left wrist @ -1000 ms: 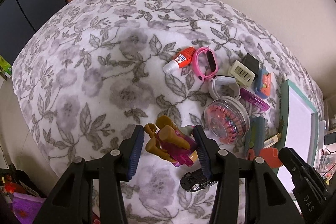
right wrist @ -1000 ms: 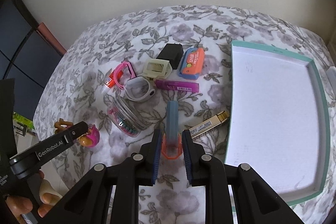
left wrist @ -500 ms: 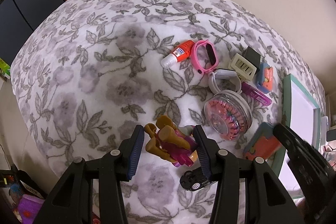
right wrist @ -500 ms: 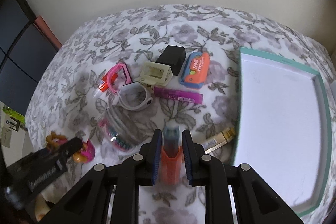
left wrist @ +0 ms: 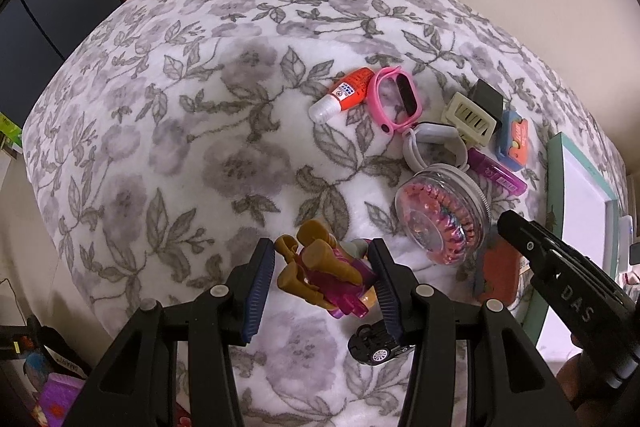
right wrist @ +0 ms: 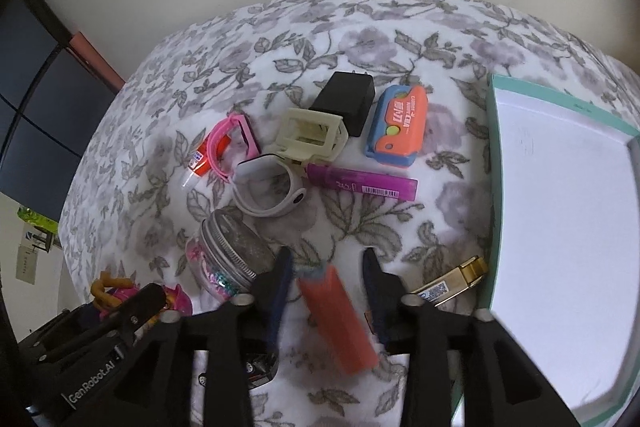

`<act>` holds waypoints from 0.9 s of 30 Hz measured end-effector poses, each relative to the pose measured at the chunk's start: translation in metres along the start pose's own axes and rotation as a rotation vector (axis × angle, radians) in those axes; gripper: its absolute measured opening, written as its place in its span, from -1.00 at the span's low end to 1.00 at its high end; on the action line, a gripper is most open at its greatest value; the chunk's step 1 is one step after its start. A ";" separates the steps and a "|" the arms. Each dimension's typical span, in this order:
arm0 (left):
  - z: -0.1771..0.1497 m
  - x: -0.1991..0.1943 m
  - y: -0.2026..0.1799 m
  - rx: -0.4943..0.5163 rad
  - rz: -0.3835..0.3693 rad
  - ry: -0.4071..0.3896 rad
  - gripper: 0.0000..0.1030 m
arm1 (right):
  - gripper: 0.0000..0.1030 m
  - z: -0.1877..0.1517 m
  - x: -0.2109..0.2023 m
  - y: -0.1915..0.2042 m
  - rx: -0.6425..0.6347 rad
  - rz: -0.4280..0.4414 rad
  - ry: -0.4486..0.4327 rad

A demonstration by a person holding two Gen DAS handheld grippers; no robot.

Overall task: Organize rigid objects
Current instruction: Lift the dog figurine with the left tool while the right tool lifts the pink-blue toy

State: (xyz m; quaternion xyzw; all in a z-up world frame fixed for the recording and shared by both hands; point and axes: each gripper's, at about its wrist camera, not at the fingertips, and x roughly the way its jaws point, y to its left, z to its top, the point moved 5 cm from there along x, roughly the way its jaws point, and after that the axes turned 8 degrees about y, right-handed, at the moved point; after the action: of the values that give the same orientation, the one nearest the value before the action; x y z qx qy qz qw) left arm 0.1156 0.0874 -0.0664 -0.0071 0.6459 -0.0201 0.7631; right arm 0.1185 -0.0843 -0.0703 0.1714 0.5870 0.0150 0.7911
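Observation:
My left gripper (left wrist: 320, 245) is shut on a gold and magenta toy figure (left wrist: 320, 275) just over the floral cloth at the near edge. My right gripper (right wrist: 326, 259) is opening its jaws. Between them an orange stick-shaped thing with a blue-grey end (right wrist: 336, 315) lies tilted and blurred, and the pads are clear of it. The same orange thing (left wrist: 500, 271) shows under the right gripper's finger (left wrist: 520, 231) in the left wrist view. The white tray with a teal rim (right wrist: 494, 187) lies just right of it.
A jar of hair ties (right wrist: 232, 251) sits left of the right gripper and a gold item (right wrist: 452, 283) right of it. Farther back lie a purple marker (right wrist: 360, 183), two watches, a glue tube, a cream clip, a black charger and an orange-blue case. A black toy car (left wrist: 376, 347) lies under the left gripper.
The right gripper's jaws have spread apart and let go of the orange thing, which has tipped sideways. That gripper also came lower over the cloth. The left gripper kept still with the toy.

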 end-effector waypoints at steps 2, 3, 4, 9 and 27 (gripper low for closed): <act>0.000 0.001 0.000 -0.002 0.003 0.004 -0.03 | -0.08 -0.001 0.001 0.001 -0.005 0.000 0.005; 0.000 0.002 0.000 -0.004 0.001 0.008 -0.03 | -0.08 -0.002 0.002 0.002 -0.008 -0.001 0.009; 0.000 0.003 0.000 -0.005 -0.002 0.012 -0.03 | -0.08 -0.002 0.005 0.002 -0.012 -0.004 0.016; -0.001 0.008 0.002 -0.009 0.003 0.036 -0.03 | -0.08 -0.005 0.016 -0.005 -0.003 -0.038 0.036; -0.002 0.020 0.011 -0.041 0.028 0.074 -0.02 | -0.03 -0.021 0.051 0.018 -0.141 -0.226 0.095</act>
State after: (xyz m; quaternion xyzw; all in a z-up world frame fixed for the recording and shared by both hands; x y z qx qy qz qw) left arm 0.1173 0.0973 -0.0867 -0.0129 0.6740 0.0035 0.7386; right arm 0.1176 -0.0509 -0.1172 0.0472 0.6368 -0.0249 0.7692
